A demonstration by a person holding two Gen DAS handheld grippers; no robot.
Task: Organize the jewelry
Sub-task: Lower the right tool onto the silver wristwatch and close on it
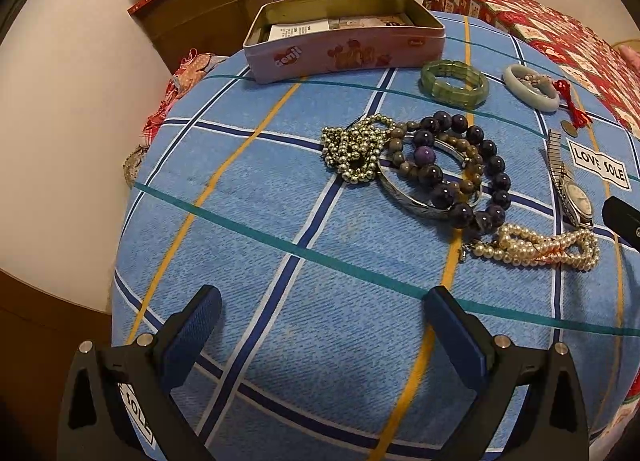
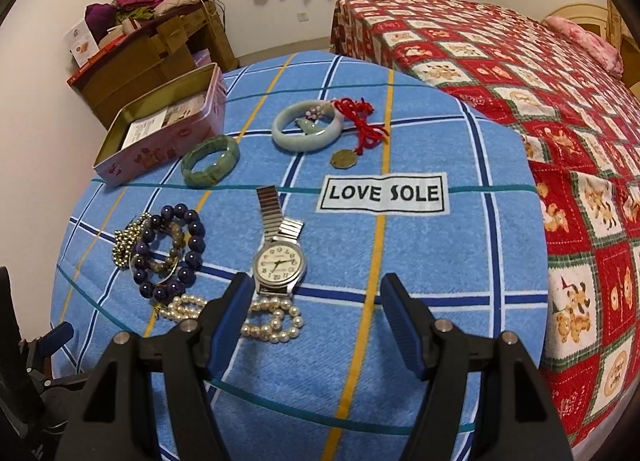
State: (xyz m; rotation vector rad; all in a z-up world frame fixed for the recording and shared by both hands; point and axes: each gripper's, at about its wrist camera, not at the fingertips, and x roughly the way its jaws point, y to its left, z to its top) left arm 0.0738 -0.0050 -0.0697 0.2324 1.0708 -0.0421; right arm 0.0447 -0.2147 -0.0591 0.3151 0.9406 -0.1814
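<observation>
1. On the blue checked cloth [image 2: 420, 261] the jewelry lies spread out: a watch [image 2: 279, 261] with a pale dial and metal band near the centre of the right view, a pearl strand [image 2: 272, 321] at its 6 o'clock, and a heap of dark beads [image 2: 172, 253] and a gold chain [image 2: 126, 241] at its 9 o'clock.
2. A green bracelet [image 2: 211, 160] sits at the watch's 11 o'clock, just beside the pink tin [image 2: 168, 141]; a pale bangle [image 2: 307, 124] with a red cord [image 2: 360, 125] lies at 12 o'clock.
3. The right gripper [image 2: 314, 321] stands wide open and holds nothing; its left finger [image 2: 228, 325] hangs over the pearl strand.
4. The left gripper [image 1: 322, 333] is also wide open and empty over bare cloth, with the bead heap at its 1 o'clock.
5. The finger hides the middle of the pearl strand in the right view. A silver bangle [image 1: 404, 197] lies partly under the beads. What fills the tin is hard to make out.
</observation>
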